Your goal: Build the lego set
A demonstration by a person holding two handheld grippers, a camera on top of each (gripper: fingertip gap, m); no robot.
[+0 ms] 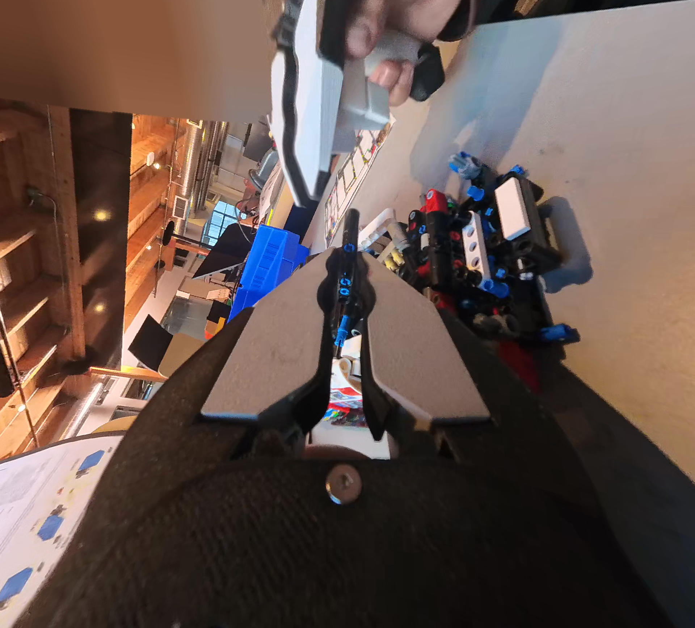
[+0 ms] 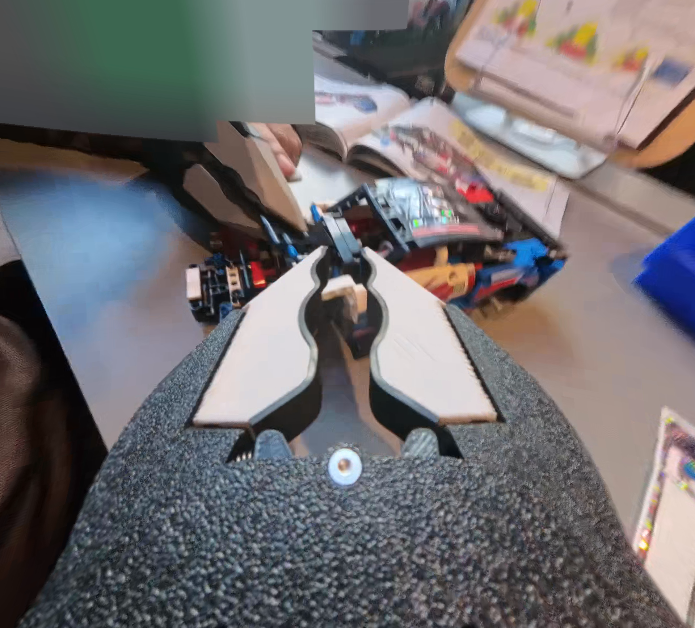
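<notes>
Left gripper [image 1: 348, 260]: clamped on a black beam [image 1: 346, 271] with blue pins, lifted for fitting.
Right gripper [image 2: 343, 257]: narrow, possibly pinching a black piece [image 2: 344, 239]; blurred.
Model [image 1: 489, 256]: mid-counter [image 1: 620, 102], within reach.

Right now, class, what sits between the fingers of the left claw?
In the left wrist view, a black lego beam with blue pins sits clamped between the left claw's fingers, sticking out past their tips.

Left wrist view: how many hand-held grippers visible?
2. The left hand-held gripper in the foreground, shut on a black beam; the right hand-held gripper farther off, above the table.
</notes>
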